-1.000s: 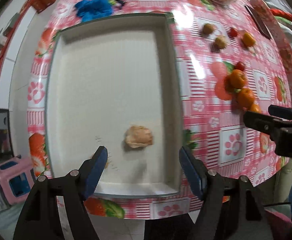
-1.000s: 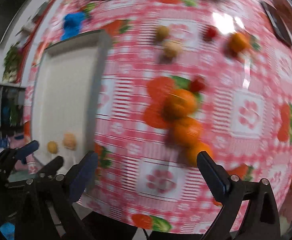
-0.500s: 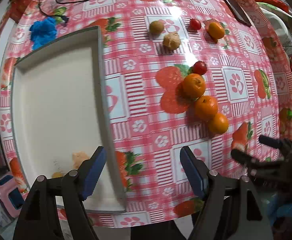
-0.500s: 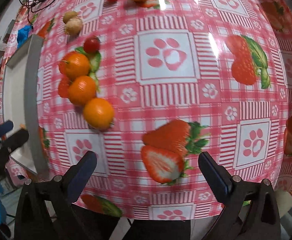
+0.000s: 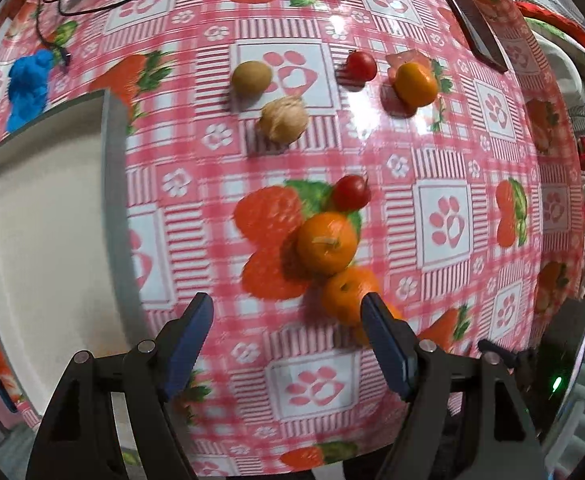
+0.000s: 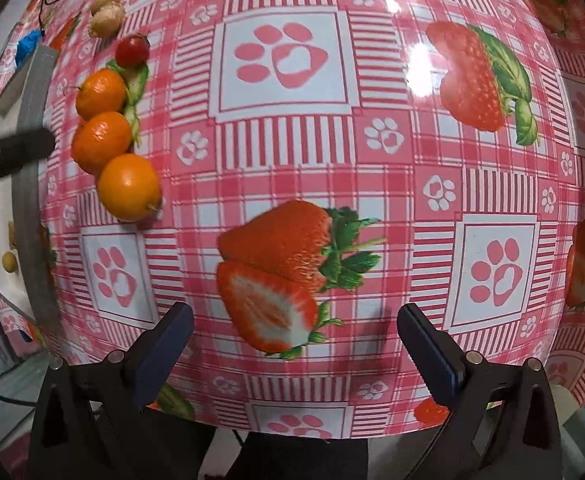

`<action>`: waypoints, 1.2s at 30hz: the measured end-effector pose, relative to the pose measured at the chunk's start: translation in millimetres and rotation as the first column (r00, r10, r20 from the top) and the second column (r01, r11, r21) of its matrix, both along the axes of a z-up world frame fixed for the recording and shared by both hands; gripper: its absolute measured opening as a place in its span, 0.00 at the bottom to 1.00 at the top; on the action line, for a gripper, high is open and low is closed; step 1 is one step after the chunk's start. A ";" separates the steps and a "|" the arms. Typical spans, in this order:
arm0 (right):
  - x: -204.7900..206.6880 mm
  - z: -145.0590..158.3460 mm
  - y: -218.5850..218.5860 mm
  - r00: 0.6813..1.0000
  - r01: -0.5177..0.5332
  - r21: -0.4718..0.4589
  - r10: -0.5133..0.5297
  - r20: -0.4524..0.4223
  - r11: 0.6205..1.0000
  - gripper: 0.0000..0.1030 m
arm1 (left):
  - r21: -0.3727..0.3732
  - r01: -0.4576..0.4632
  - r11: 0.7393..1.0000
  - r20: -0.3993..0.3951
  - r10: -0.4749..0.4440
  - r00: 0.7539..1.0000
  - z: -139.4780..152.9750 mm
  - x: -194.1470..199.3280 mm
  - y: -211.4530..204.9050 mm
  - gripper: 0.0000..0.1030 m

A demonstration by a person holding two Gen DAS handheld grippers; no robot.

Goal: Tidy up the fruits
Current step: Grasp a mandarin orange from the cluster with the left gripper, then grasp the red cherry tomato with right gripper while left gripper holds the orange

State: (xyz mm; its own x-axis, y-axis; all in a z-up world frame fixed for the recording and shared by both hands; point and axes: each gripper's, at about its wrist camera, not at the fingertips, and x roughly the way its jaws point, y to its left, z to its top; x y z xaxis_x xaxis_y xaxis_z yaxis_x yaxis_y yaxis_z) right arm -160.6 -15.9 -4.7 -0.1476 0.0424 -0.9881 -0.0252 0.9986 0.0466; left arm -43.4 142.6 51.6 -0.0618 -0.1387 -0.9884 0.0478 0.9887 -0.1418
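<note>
Fruits sit scattered on the table [image 5: 444, 208] beside a white tray [image 5: 52, 240]: three oranges [image 6: 128, 186] in a row, then a cherry tomato [image 5: 351, 192]. Left tongs [image 5: 288, 344] and right tongs [image 6: 294, 344] hang open above, gripping nothing.

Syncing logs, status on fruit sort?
Both tools open, empty: left tool, right tool. Oranges on table, outside tray. Path clear.

No readable text or labels anywhere (tablecloth [image 5: 444, 216] shows only pictures)
</note>
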 end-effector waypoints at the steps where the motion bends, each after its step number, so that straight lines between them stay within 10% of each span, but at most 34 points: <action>1: 0.5 -2.6 0.4 1.000 -0.004 0.000 0.004 -0.004 1.000 0.99 | -0.001 -0.003 1.000 -0.002 0.003 1.000 -2.0 -9.2 8.5 0.77; 12: -21.8 -21.0 -13.9 0.998 -0.067 -0.026 0.067 -0.012 0.997 0.99 | 0.041 -0.017 0.999 -0.008 0.017 1.000 -39.2 35.6 -10.5 0.77; 22: -31.3 -21.4 -36.1 0.995 -0.098 -0.033 0.097 -0.008 0.995 1.00 | 0.098 0.014 0.995 0.021 -0.016 1.000 -62.0 48.4 -32.9 0.40; 36: 9.1 -11.5 -18.5 1.000 -0.015 0.003 0.014 0.027 1.000 1.00 | 0.131 -0.027 0.991 0.041 0.022 0.999 -66.4 5.7 32.2 0.39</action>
State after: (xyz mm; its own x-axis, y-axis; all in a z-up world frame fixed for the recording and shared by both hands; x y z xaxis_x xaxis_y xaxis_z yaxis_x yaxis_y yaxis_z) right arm -151.4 -34.4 -16.3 -0.1212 0.0440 -0.9917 -0.0410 0.9979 0.0493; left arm -37.6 174.9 -14.7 -0.0204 -0.0088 -0.9998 0.0261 0.9996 -0.0094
